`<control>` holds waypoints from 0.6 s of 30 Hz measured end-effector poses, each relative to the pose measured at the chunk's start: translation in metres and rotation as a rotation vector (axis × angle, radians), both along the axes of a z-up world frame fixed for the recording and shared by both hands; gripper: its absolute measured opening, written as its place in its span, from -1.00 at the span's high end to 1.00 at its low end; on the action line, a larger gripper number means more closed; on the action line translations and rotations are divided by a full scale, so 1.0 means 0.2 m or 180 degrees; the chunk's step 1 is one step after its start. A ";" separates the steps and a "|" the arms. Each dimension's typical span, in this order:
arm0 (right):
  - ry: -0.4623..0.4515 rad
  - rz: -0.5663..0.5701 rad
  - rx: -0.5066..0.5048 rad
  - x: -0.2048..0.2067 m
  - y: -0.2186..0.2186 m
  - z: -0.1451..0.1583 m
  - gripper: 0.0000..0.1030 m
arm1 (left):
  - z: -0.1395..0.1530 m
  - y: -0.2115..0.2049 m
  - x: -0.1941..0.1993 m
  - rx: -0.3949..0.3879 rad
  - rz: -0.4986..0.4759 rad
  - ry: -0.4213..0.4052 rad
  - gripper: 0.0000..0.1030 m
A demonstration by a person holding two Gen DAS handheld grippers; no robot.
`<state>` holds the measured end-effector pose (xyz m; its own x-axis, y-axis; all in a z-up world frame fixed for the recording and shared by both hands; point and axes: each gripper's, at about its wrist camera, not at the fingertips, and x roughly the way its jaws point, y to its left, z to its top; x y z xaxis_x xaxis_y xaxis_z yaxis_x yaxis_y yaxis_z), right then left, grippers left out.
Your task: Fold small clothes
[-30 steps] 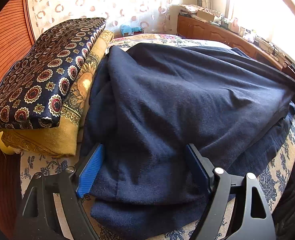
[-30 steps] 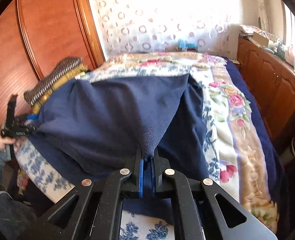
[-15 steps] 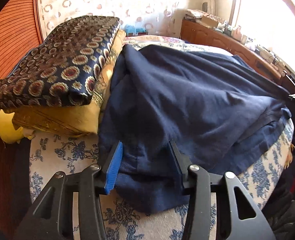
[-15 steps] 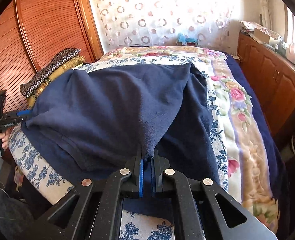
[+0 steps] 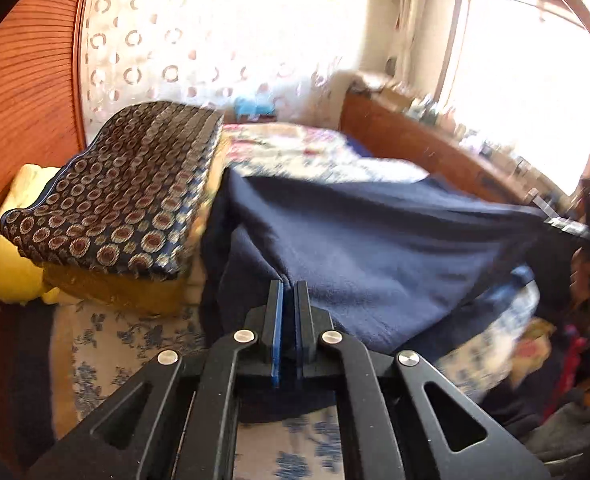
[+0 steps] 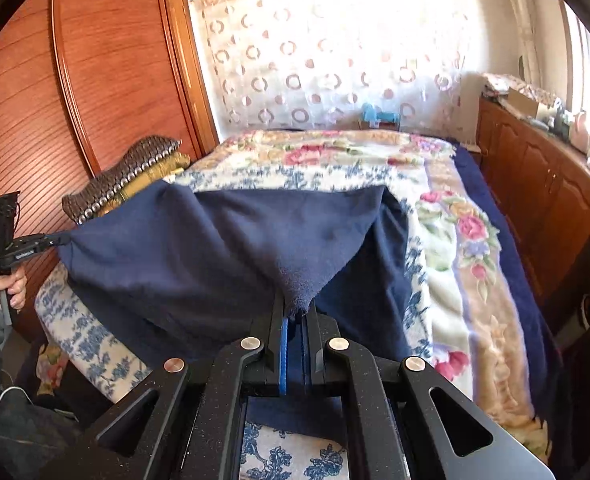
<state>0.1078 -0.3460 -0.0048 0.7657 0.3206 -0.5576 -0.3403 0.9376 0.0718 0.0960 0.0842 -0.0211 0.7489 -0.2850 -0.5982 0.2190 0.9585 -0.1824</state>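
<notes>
Navy garment [image 6: 231, 252] lifted off the bed [image 6: 447, 264] along its near edge, far part lying on the bedspread, stretched betw. both grippers. Left gripper [image 5: 289, 292] just closed, pads together on the near left corner of the cloth; right gripper [image 6: 297, 312] clamped tight on the near right corner, fabric bunched betw. the pads.

To fold well, likely:
- Keep both corners level & edge taut, no sag in the middle.
- Carry near edge fwd over the far half, both sides at same pace.
- Steer clear of the cushion stack [image 5: 123, 188] just beside the left edge; snagging it would skew the fold.
- Lay down flat, edges matched, before releasing.
- Thick fleecy cloth: prob. heavy, may slip if yanked.
</notes>
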 end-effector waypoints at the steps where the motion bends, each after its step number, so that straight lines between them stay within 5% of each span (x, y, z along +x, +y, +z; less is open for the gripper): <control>1: -0.0011 -0.0003 -0.0004 -0.01 0.00 0.01 0.91 | 0.01 0.00 0.00 -0.0073 -0.0005 -0.0010 0.89; 8: 0.0238 -0.0124 -0.0124 -0.01 -0.02 -0.14 0.91 | -0.10 0.07 0.06 -0.0235 0.0155 0.0179 0.89; 15: 0.0489 -0.0188 -0.0118 0.00 -0.03 -0.33 0.90 | -0.24 0.05 0.01 0.0089 0.0292 0.0361 0.89; 18: 0.0502 -0.0223 -0.0126 -0.01 -0.01 -0.33 0.68 | -0.27 0.03 0.01 0.0197 0.0303 0.0391 0.89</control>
<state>0.1054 -0.3485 -0.0716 0.6875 0.2449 -0.6836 -0.2613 0.9618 0.0817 0.0973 0.0903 -0.0745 0.6910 -0.1761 -0.7011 0.1065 0.9841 -0.1422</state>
